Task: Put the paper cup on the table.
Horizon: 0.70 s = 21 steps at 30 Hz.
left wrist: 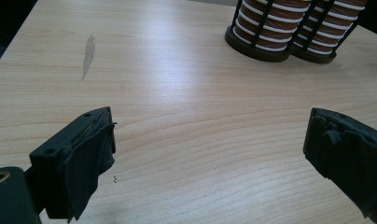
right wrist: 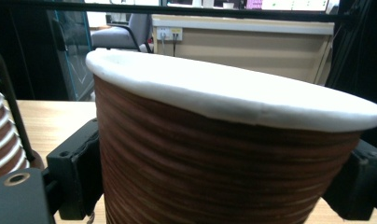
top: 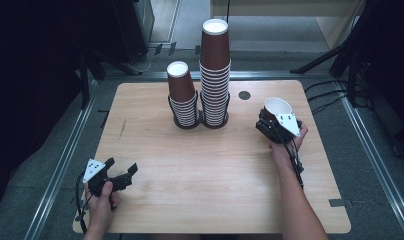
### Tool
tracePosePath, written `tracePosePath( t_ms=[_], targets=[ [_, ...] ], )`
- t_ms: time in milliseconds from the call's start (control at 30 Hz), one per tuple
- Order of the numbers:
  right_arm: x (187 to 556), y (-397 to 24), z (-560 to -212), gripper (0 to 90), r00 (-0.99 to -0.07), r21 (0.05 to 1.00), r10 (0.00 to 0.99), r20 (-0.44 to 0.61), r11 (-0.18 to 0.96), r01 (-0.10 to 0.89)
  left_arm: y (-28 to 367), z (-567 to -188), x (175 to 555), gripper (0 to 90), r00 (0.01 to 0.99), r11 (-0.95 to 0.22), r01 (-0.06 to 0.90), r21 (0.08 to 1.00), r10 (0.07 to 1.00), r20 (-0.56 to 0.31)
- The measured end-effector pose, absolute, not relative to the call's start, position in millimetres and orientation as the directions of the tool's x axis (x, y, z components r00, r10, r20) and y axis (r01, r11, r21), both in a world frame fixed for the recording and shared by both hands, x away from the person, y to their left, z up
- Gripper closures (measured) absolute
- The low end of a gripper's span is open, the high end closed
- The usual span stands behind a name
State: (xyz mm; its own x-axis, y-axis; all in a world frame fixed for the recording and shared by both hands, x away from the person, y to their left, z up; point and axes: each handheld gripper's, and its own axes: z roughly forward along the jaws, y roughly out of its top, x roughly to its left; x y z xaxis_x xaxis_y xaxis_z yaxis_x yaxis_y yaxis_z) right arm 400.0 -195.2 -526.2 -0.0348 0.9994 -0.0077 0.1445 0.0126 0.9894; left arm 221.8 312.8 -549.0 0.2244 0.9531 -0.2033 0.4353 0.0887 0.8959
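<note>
Currently, a brown paper cup [top: 278, 106] is pinched between the jaws of the right gripper [top: 276, 122], right of centre in the high view, its white rim tilted upward. In the right gripper view the cup [right wrist: 214, 154] is seen clamped from both sides. The left gripper [top: 121, 175] is held at the lower left over the wooden table [top: 200, 170], jaws spread with nothing between them. Two cup stacks [top: 200, 80] are seen in black holders at upper centre.
</note>
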Motion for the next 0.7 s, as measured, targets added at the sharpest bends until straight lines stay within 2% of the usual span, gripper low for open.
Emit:
tracePosePath(
  t_ms=[300,700],
  targets=[
    [405,-197,-535,10.0,-0.016,0.983,0.998,-0.060,0.062,0.173,313,-549,222,2.3,0.227,0.090,0.435,0.896,0.952,-0.206],
    [404,-197,-537,8.5,-0.029,0.976,0.999,-0.023,0.029,0.214,312,-549,222,2.3,0.232,0.083,0.434,0.897,0.952,-0.201]
  ],
)
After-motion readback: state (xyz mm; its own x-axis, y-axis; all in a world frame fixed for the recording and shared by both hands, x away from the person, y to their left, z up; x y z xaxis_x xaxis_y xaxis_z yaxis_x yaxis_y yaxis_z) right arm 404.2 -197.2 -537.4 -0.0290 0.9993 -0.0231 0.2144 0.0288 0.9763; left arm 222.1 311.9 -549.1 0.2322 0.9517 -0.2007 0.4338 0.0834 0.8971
